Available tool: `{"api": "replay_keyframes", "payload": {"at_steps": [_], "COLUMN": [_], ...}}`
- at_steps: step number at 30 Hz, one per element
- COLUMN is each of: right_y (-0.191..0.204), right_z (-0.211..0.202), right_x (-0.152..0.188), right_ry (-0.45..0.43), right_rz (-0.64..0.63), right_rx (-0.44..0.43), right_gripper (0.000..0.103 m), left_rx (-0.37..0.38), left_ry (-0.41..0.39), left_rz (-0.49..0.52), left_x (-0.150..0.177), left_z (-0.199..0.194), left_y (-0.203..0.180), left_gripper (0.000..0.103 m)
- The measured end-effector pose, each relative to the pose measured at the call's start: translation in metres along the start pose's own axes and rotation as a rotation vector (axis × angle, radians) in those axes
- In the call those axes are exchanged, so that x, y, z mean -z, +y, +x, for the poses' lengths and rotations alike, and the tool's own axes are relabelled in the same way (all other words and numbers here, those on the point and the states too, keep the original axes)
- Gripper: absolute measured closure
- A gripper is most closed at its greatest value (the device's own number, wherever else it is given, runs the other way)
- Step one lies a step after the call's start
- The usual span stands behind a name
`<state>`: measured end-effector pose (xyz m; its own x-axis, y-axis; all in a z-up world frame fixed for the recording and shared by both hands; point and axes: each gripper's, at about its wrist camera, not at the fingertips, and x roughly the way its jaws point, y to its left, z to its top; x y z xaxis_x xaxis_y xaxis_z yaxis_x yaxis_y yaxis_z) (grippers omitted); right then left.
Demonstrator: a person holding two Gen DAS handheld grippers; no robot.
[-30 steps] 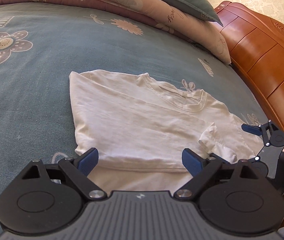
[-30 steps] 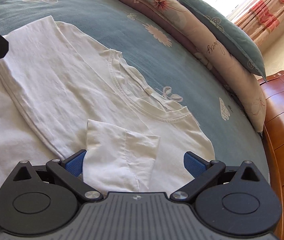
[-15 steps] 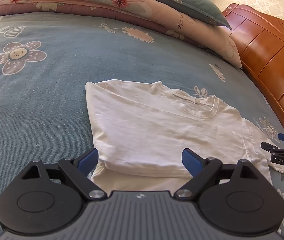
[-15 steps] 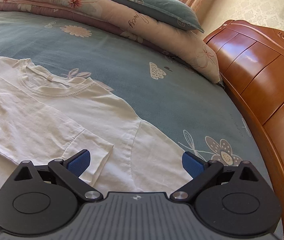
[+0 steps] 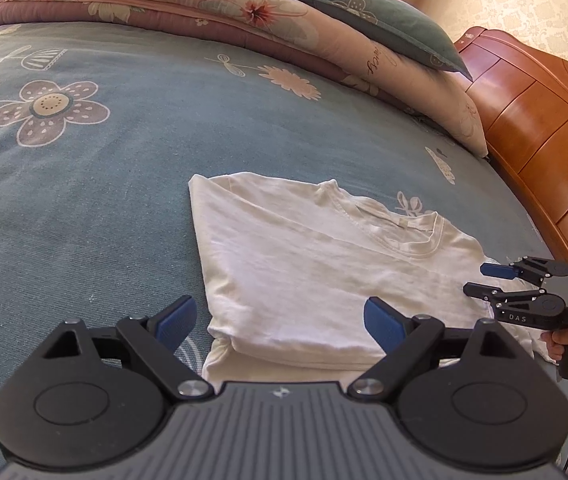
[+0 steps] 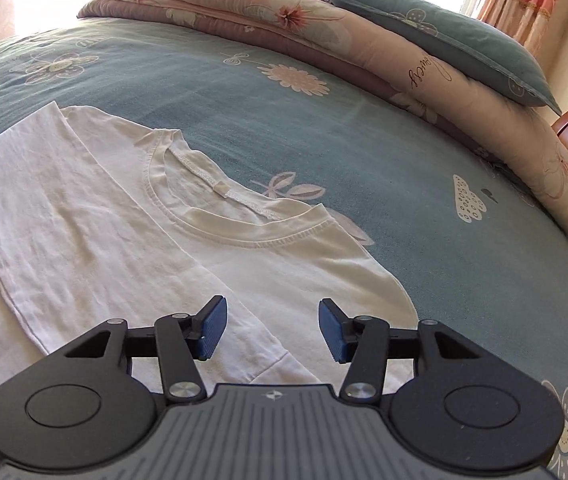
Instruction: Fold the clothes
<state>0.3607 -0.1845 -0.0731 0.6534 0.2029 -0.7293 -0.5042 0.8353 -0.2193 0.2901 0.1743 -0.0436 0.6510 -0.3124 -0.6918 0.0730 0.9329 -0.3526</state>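
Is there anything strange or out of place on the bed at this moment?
Nothing stands out. The white T-shirt lies flat on the blue bedsheet, one side already folded over, without bad wrinkles. The folded quilt and pillow sit tidy.

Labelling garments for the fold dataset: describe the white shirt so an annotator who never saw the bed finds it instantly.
On the blue-green floral bedspread, short of the rolled pink quilt and beside the wooden bed frame, lies the white T-shirt. It is the only plain white thing there, round ribbed collar up, one side already folded inward.
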Motion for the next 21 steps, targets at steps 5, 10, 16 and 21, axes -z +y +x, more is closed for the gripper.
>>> {"api": "replay_keyframes", "payload": {"at_steps": [5,10,16,21], "right_y": [-0.011,-0.011,-0.001,-0.009], "right_z": [0.012,0.007,-0.001,-0.004], "right_x": [0.011,0.016,0.005,-0.010], "right_ry": [0.014,0.013,-0.012,-0.072], "right_rz": [0.037,0.056,0.019,0.026], "right_rx": [-0.100,-0.167,-0.116,-0.044], "right_gripper": [0.048,0.068,0.094,0.094], "left_rx": [-0.026,-0.031,-0.031,-0.031], "left_ry": [0.016,0.026,0.018,0.004], "left_rz": [0.008,0.009,0.009,-0.009], "left_x": [0.002,0.003,0.002,0.000], "left_z": [0.007,0.011,0.009,0.004], "left_y": [-0.001,-0.001,-0.001,0.004], "left_gripper": [0.012,0.012,0.012,0.012]}}
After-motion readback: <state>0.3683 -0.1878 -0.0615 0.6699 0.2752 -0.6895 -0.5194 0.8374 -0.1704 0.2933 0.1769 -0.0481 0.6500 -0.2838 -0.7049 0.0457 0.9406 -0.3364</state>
